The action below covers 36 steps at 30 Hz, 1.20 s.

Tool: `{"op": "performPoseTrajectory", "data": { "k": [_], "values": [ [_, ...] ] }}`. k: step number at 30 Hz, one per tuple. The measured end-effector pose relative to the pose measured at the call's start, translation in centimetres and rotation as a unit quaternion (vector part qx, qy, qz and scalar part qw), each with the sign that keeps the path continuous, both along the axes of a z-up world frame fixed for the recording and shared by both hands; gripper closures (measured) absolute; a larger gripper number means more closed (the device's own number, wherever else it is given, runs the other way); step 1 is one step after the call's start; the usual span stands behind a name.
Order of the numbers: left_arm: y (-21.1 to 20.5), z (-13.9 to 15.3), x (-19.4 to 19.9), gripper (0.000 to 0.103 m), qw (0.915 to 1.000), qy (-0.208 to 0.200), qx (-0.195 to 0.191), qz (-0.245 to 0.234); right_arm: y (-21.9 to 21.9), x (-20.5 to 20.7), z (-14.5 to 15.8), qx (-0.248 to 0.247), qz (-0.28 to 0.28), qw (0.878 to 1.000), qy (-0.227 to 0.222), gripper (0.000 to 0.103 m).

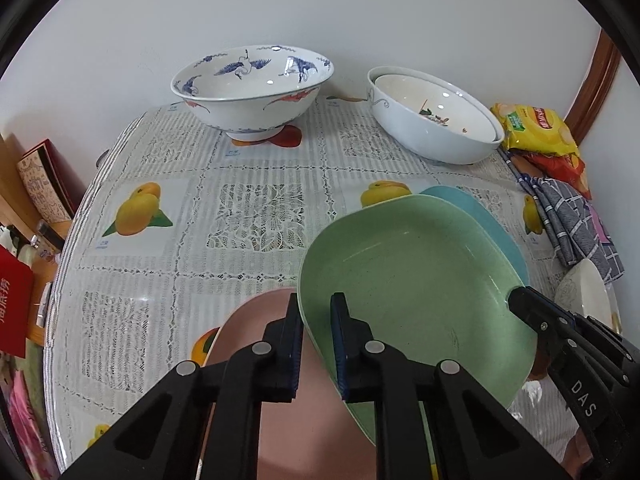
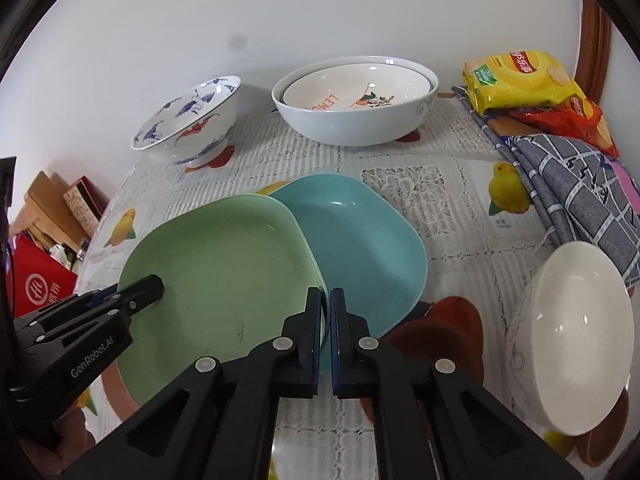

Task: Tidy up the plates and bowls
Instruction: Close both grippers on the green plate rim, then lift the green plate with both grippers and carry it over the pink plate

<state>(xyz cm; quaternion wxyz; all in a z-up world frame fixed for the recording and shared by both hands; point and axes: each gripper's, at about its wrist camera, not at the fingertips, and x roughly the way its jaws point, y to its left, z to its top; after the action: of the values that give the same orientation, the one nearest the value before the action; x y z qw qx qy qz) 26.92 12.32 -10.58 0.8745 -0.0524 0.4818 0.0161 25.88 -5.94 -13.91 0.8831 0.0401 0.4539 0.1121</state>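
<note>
A green plate [image 1: 420, 280] [image 2: 220, 260] overlaps a blue plate [image 2: 360, 240] on its right and a pink plate [image 1: 256, 320] on its left. My left gripper [image 1: 317, 320] is shut on the green plate's near-left rim, one finger inside and one outside. My right gripper [image 2: 326, 312] is shut on the same plate's right rim, above the blue plate. Each gripper also shows in the other's view, the right gripper [image 1: 518, 300] and the left gripper [image 2: 154, 286] at the plate's edges. I cannot tell whether the plate is off the table.
At the back stand a blue-and-white crane bowl [image 1: 248, 84] and two nested white bowls [image 2: 352, 100]. A small white bowl [image 2: 580, 336] sits tilted at the right. Snack bags [image 2: 516, 76] and a checked cloth [image 2: 572, 176] lie beyond it. The lace-covered table [image 1: 256, 216] drops off at the left.
</note>
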Motion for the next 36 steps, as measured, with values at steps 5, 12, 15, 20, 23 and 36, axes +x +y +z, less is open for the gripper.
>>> {"op": "performPoseTrajectory", "data": {
  "k": [5, 12, 15, 20, 23, 36],
  "values": [
    [-0.1, 2.1, -2.1, 0.091, 0.9998, -0.021, 0.0, 0.0, -0.1, -2.4, 1.6, 0.006, -0.009, 1.0, -0.017, 0.099],
    [-0.4, 4.3, -5.9, 0.091, 0.9989, -0.043, -0.014, 0.006, -1.4, -6.1, 3.6, 0.031, -0.016, 0.999, -0.031, 0.099],
    [-0.7, 5.0, -7.4, 0.091, 0.9986, -0.051, -0.014, 0.008, -2.0, -7.4, 4.2, 0.04, -0.015, 0.998, -0.036, 0.099],
    [-1.3, 6.2, -9.6, 0.091, 0.9979, -0.063, -0.012, 0.011, -2.9, -9.3, 5.2, 0.052, -0.015, 0.997, -0.045, 0.099],
    [-1.6, 6.8, -10.5, 0.091, 0.9976, -0.067, -0.012, 0.013, -3.3, -10.2, 5.7, 0.056, -0.012, 0.997, -0.051, 0.099],
    [-1.0, 9.2, -12.2, 0.091, 0.9957, -0.086, 0.0, 0.033, -3.3, -11.5, 7.4, 0.087, 0.003, 0.994, -0.065, 0.099]
  ]
}}
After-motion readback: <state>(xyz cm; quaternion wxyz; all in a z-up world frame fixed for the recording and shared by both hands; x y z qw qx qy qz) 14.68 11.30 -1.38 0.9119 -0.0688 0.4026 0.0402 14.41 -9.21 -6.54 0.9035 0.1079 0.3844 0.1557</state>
